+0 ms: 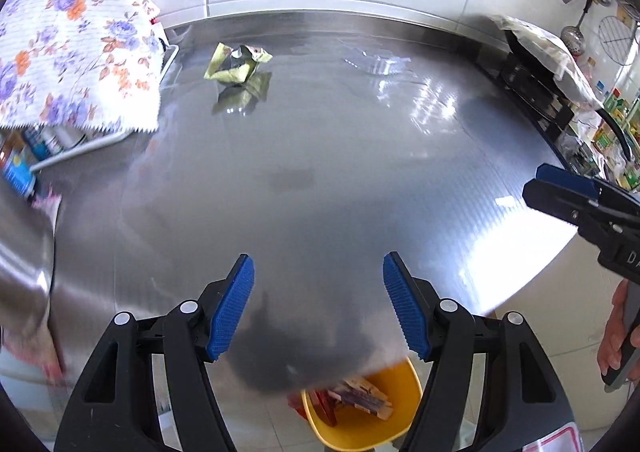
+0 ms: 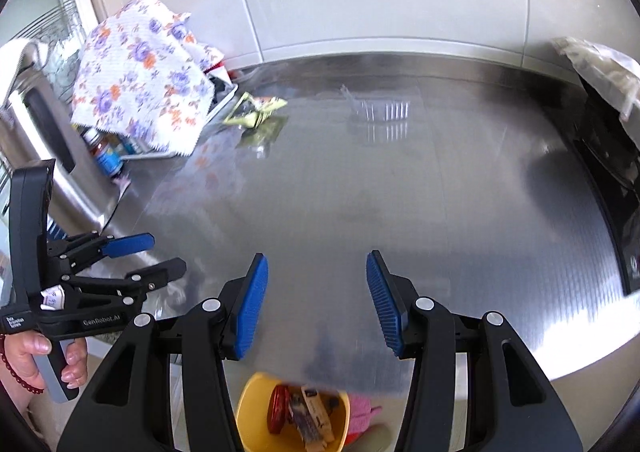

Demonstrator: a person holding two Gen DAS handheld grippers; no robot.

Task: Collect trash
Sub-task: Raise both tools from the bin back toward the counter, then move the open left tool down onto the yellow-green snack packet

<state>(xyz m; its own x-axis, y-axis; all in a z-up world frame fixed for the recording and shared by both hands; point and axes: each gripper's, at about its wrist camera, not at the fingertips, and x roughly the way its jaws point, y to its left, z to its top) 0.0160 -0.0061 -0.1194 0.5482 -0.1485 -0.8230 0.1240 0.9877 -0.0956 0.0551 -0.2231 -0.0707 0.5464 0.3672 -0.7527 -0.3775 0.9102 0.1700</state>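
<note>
A crumpled yellow-green wrapper (image 1: 236, 66) (image 2: 256, 112) lies at the back left of the steel counter (image 1: 320, 156). To its right sits a piece of clear plastic packaging (image 1: 378, 62) (image 2: 380, 110). A yellow bin (image 1: 404, 380) (image 2: 252, 412) stands on the floor below the counter's front edge and holds several pieces of trash. My left gripper (image 1: 318, 304) (image 2: 160, 254) hovers open over the counter's front, with nothing between its blue pads. My right gripper (image 2: 316, 304) (image 1: 540, 184) is beside it, also open and holding nothing.
A floral cloth (image 1: 68, 32) (image 2: 140, 76) covers a rack of bottles at the left. A black stove (image 1: 532, 92) (image 2: 608, 156) with a covered pan bounds the right side. Utensils (image 1: 576, 32) hang on the tiled wall. A pink item (image 2: 362, 416) lies beside the bin.
</note>
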